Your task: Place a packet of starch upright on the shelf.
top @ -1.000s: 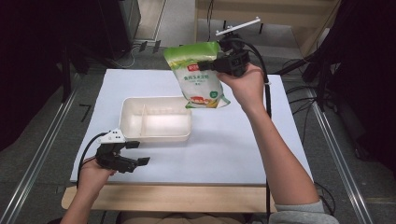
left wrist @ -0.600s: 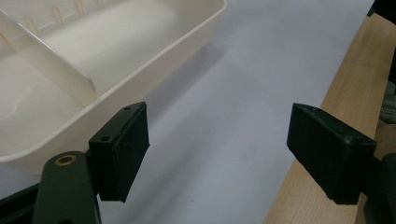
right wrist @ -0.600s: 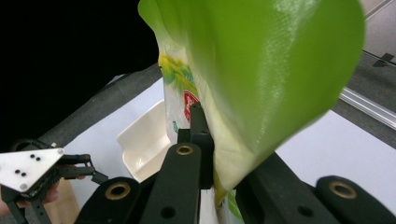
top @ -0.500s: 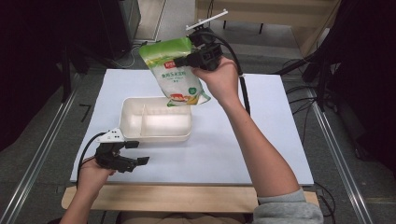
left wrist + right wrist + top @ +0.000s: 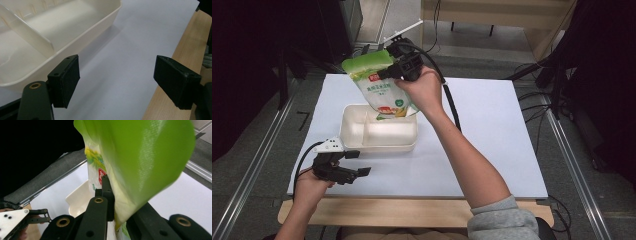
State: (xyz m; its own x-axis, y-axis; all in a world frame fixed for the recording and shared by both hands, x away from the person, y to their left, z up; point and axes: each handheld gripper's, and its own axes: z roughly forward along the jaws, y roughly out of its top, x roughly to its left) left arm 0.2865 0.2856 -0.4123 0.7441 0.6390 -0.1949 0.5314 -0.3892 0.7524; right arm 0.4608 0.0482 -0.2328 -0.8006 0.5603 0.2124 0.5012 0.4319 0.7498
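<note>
My left claw (image 5: pixel 354 162) rests with its jaws wide apart and nothing between them at the worktop's (image 5: pixel 492 150) near left corner, just beside the tray (image 5: pixel 362 135). Farther off, my right claw (image 5: pixel 388 74) is clamped on the green-and-white pouch (image 5: pixel 379 87), which hangs tilted above the tray's far right corner, near the worktop's far edge.

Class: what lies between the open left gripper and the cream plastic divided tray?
Bare white tabletop between left gripper and cream tray, in the left gripper view.
</note>
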